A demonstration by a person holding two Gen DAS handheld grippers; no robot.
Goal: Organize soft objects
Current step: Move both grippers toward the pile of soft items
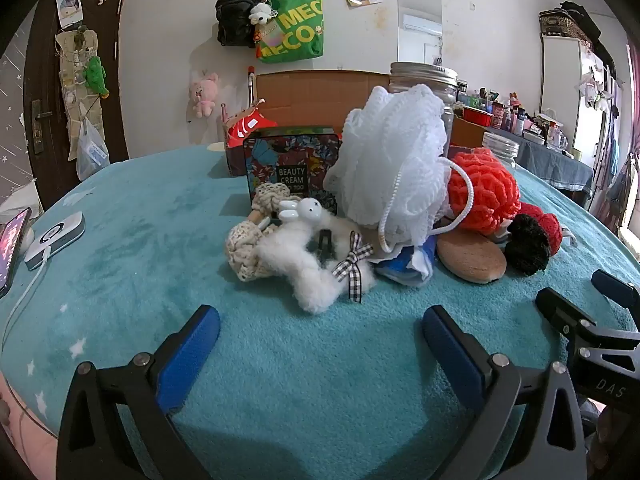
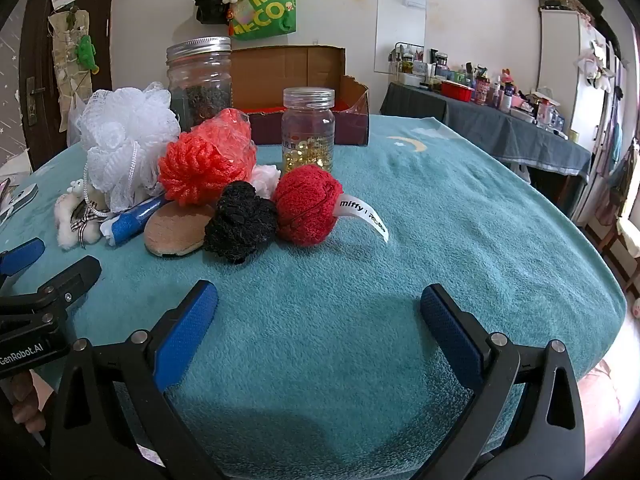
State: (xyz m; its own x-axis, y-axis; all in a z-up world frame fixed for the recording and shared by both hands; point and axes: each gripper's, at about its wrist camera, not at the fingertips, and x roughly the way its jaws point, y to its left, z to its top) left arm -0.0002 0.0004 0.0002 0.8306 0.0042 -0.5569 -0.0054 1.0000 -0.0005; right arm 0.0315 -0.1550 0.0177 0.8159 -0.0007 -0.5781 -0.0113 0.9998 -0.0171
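A heap of soft things lies on the teal blanket [image 1: 160, 216]: a white mesh bath pouf [image 1: 394, 156], an orange yarn ball [image 1: 484, 190], a red fuzzy ball with a black one [image 2: 308, 208] [image 2: 240, 222], a tan round sponge [image 1: 470, 258], a white fluffy rabbit clip [image 1: 300, 252] and a cream crochet scrunchie [image 1: 248, 248]. My left gripper [image 1: 320, 320] stands open on the near side of the rabbit clip, nothing between its blue pads. My right gripper [image 2: 320, 300] is open too, short of the red ball, with only blanket between its fingers.
A floral tin [image 1: 292, 160], a lidded glass jar [image 2: 200, 80], a clear jar of gold capsules [image 2: 308, 132] and an open cardboard box [image 2: 304, 92] stand behind the heap. A phone [image 1: 12, 248] and a charger [image 1: 56, 236] lie at the left edge.
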